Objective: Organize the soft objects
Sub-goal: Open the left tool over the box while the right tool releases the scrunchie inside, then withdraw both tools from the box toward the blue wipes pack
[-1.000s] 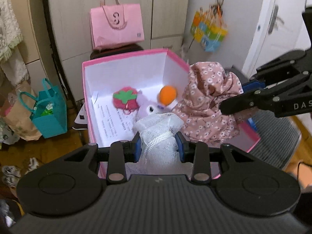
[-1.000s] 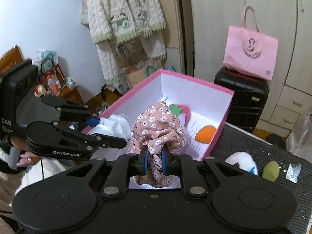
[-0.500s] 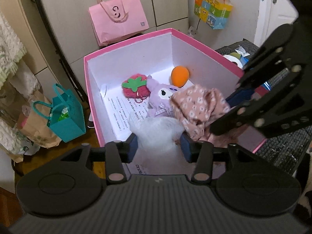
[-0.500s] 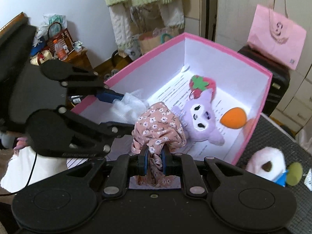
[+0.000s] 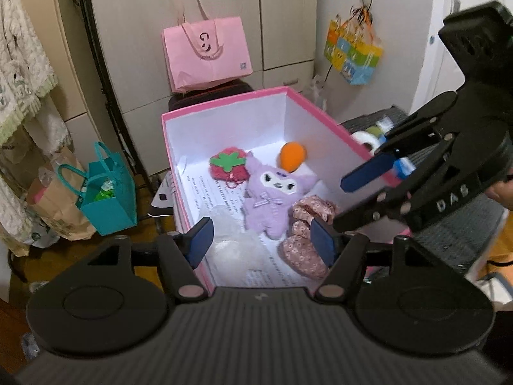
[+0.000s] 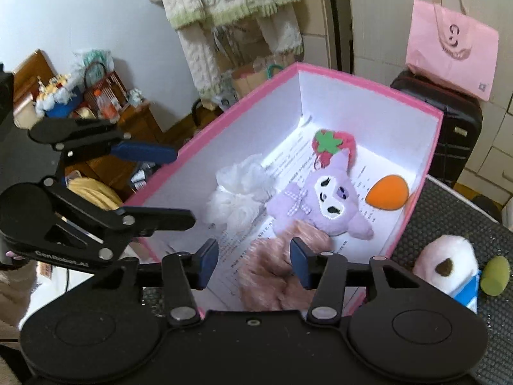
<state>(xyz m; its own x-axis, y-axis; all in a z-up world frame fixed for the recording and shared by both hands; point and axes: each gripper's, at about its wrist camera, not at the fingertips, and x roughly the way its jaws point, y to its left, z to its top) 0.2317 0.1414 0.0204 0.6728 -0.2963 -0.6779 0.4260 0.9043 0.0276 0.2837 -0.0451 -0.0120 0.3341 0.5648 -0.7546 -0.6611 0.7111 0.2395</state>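
Both claws have just been opening and now stand spread, pinching nothing. The left gripper (image 5: 261,240) hovers above the white mesh pouf (image 5: 232,240), the right gripper (image 6: 253,261) above the blurred floral cloth (image 6: 272,276). Both lie in the pink box (image 6: 352,78), whose near wall is hidden. Beyond lies a purple plush (image 6: 323,205).

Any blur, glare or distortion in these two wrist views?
Left wrist: mostly sharp, glare on the box's white back wall, fisheye bends the cabinets. Right wrist: the floral cloth is smeared with motion blur, the purple plush stays sharp, and the corners go dark.
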